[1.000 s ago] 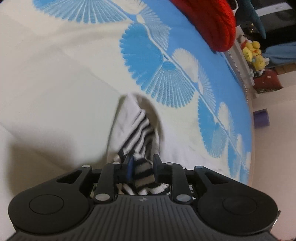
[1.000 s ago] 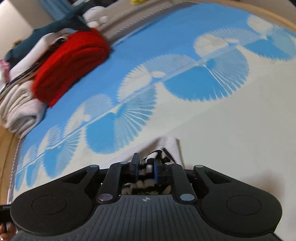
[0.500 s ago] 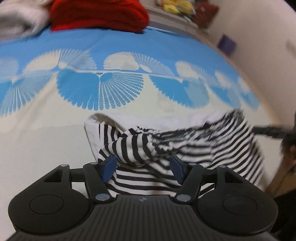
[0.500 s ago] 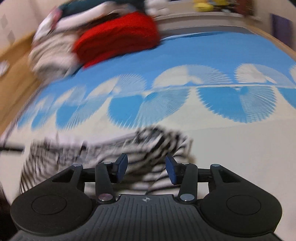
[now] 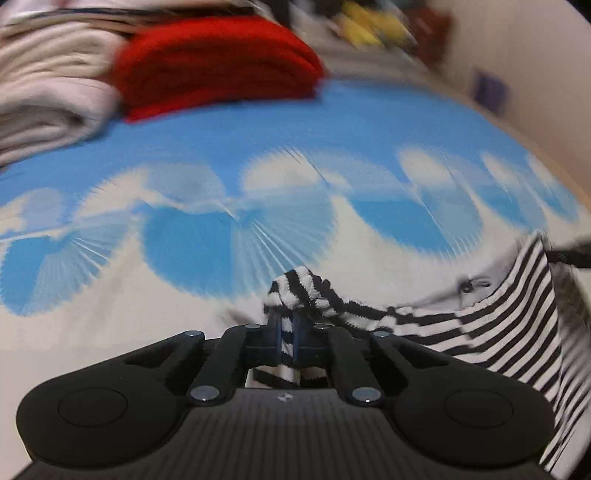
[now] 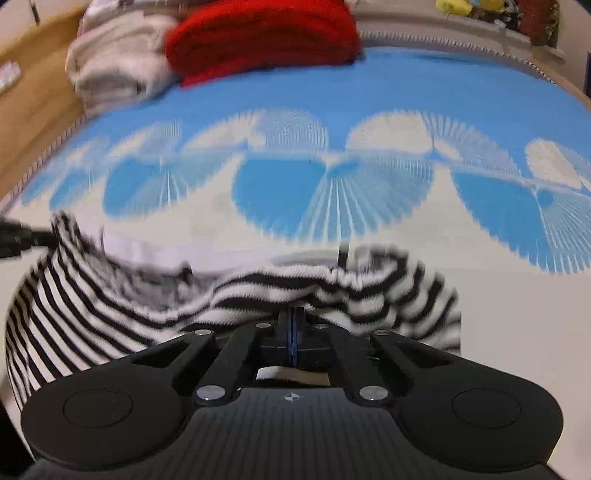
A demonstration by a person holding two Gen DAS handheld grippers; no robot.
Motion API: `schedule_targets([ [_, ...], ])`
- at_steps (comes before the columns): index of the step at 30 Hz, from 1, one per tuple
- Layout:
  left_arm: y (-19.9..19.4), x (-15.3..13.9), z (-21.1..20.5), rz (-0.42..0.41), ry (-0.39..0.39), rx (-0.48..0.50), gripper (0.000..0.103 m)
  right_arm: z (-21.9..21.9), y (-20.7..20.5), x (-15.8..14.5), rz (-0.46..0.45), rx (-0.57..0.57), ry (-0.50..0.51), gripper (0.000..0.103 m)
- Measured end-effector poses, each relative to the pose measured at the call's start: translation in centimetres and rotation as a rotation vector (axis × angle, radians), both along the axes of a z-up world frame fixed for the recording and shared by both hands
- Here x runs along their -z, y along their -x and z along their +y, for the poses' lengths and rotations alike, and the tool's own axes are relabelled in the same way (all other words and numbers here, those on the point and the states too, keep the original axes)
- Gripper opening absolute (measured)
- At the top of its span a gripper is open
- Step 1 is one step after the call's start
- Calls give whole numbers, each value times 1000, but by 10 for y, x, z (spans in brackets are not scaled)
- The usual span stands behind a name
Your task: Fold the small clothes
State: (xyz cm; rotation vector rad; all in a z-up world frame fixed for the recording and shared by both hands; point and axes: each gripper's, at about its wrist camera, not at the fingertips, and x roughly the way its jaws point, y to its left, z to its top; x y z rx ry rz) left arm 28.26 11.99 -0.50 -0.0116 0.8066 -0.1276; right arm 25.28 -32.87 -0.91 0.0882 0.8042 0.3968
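Both pairs of fingers have just been closing and now pinch cloth: the left gripper (image 5: 287,334) has its blue pads (image 5: 275,332) clamped on a bunched corner of the striped garment (image 5: 509,332), with a fold of black-and-white fabric plainly caught between them and a small tuft standing up just beyond the tips. Beyond and around both sets of fingers spreads the bed cover (image 6: 480,295), cream near the fingers and blue with pale fan shapes farther off; its pattern is smeared by blur in the left view. Far past the fingers, at the back of the cover, sits a folded red knit (image 6: 262,37), and just to its left, touching it, a heap of pale folded laundry (image 6: 114,70). The striped garment hangs stretched between the two grippers, running from the left fingers away to the right in the left view, and from the right fingers away to the left in the right view (image 6: 92,306), where the other gripper's dark tip shows at the frame edge. The right gripper (image 6: 292,334) has its pads pressed flat together, with the garment's rumpled edge bunched just over and around the tips, so the grip sits on a thin bit of that edge. Small yellow toys (image 6: 461,7) lie on a ledge far behind.
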Motion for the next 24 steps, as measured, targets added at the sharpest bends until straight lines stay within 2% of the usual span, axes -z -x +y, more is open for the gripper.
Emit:
schedule_targets([
  [2, -8, -9, 15, -44, 61, -112, 5, -12, -9, -18, -74, 89, -94, 0],
  [4, -20, -5, 19, -22, 64, -155, 5, -16, -20, -21, -101, 140, -118, 0],
  [7, -41, 22, 7, 101, -17, -140, 6, -5, -39, -3, -46, 141, -34, 0],
  [9, -52, 45, 3, 203, -14, -118, 8, 3, -50, 11, -7, 141, 21, 0],
  [10, -58, 55, 2, 254, -8, -111, 14, 9, -56, 20, 23, 126, 64, 0],
  [12, -63, 60, 1, 284, -25, -98, 16, 19, -62, 35, 81, 89, 146, 0],
  [13, -65, 57, 3, 286, -20, -90, 19, 19, -62, 37, 84, 80, 154, 0],
  [14, -65, 53, 8, 287, 3, -92, 22, 17, -63, 32, 84, 74, 132, 4],
  [16, -63, 42, 25, 274, 105, -120, 42, -3, -61, 14, 49, 101, 6, 9],
  [19, -59, 34, 51, 262, 243, -157, 45, -42, -60, -3, -27, 227, -114, 38],
  [21, -63, 33, 54, 279, 278, -160, 45, -58, -65, 3, 5, 277, -103, 40],
  [24, -65, 38, 50, 308, 273, -128, 45, -62, -70, 19, 107, 217, -94, 40],
])
